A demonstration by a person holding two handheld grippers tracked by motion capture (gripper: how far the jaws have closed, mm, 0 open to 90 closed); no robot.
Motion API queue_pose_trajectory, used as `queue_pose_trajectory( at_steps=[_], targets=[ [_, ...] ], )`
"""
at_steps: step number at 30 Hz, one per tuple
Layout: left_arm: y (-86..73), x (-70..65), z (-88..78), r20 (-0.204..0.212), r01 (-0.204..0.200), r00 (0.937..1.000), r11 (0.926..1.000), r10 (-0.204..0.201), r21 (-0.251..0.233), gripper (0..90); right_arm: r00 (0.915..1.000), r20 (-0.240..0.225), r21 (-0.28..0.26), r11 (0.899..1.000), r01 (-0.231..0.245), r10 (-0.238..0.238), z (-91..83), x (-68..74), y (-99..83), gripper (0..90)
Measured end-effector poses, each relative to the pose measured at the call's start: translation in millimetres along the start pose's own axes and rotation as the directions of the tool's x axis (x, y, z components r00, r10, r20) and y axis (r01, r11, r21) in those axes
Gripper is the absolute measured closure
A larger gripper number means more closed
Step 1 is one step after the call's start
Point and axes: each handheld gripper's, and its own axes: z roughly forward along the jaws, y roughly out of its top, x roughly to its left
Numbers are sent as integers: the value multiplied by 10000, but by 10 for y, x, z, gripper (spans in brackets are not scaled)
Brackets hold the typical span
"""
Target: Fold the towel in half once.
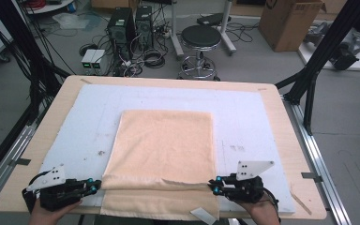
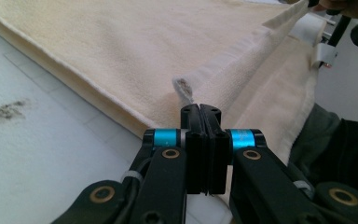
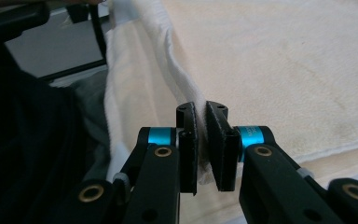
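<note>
- We see a cream towel (image 1: 166,150) spread flat on the pale blue mat (image 1: 89,122) that covers the wooden counter (image 1: 281,122), with its near end hanging over the counter's near edge.
- Our left tool (image 1: 95,186) sits at the towel's near left corner; in the left gripper view its jaws are pressed together on the corner of the towel (image 2: 186,93), with a frayed tip of cloth poking out just past them.
- Our right tool (image 1: 214,183) sits at the near right corner; in the right gripper view its jaws are clamped on the towel's (image 3: 270,70) white hemmed edge, with the cloth filling the narrow gap between the pads.
- Between the two tools, a fold of cloth runs across the towel's near end, raised a little above the mat.
- A white label (image 1: 203,216) lies on the hanging part near the right corner.
- A dark smudge (image 2: 9,109) marks the mat beside the towel's left edge.
</note>
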Motion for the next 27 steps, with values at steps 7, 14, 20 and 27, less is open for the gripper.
queue_pose_trajectory(
  at_steps=[7,14,20,27],
  targets=[
    [-66,-102,-32,201,-45,9998,9992,37,389,884,9999,-130,264,9996,61,-58,21,86,-110,832],
    [-63,-176,-51,1020,-70,9948,9997,47,221,629,9908,-1341,320,9994,-123,165,25,114,-161,640],
    [6,-210,72,1140,-272,9932,9991,232,334,511,9912,-1309,860,9963,-67,179,181,111,-107,557],
    [-19,-270,71,1401,-395,9897,9976,312,564,490,9851,-1661,1745,9819,739,-446,380,203,-62,517]
  ],
)
